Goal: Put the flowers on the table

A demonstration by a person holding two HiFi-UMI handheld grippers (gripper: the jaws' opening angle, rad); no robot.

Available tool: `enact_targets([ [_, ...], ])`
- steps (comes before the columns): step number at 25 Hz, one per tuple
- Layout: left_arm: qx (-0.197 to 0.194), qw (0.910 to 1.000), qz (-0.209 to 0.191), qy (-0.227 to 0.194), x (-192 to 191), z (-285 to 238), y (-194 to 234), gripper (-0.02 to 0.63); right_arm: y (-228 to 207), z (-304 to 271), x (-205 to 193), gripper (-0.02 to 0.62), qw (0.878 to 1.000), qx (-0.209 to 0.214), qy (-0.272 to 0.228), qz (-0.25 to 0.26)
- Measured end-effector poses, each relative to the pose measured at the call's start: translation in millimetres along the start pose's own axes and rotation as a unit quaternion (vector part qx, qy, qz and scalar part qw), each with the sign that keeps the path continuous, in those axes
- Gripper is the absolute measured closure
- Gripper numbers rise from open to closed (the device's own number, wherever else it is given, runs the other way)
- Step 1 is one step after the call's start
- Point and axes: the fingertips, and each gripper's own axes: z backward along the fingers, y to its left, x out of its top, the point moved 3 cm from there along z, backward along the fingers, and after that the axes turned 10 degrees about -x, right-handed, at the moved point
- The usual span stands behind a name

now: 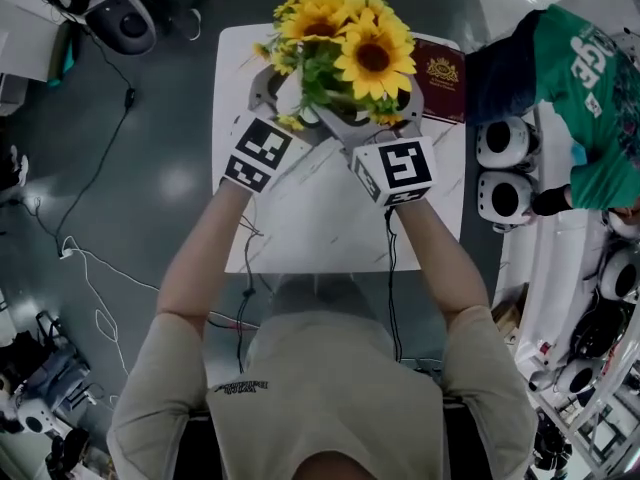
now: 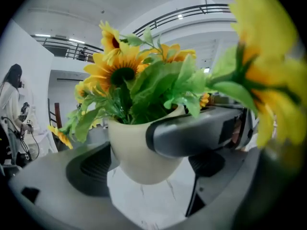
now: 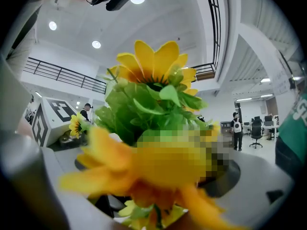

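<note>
Pot (image 2: 139,157) of flowers (image 1: 345,43) over table (image 1: 300,218), not yet down
Clamped between left gripper (image 1: 290,103) and right gripper (image 1: 385,113); likely light, top-heavy, smooth-walled and slippery, so best held at rigid wall, never soft blooms

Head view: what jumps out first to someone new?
The sunflowers, bright yellow, fill the top centre. They stand in a cream pot, with the claws of the left gripper and right gripper round it. Below is the white marble table, with a maroon booklet at its far right corner.
</note>
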Motion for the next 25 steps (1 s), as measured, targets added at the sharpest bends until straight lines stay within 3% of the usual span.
enact_targets([
  [15,-0.026,0.9985,0.019,0.044,-112,-80,60,0.130,-35,-72,-129,0.067,0.999,-0.013,0.041,-0.032],
  [25,-0.051,0.9941,0.044,0.085,-179,-144,70,0.130,-73,-92,-213,0.067,0.996,-0.024,0.082,-0.041],
])
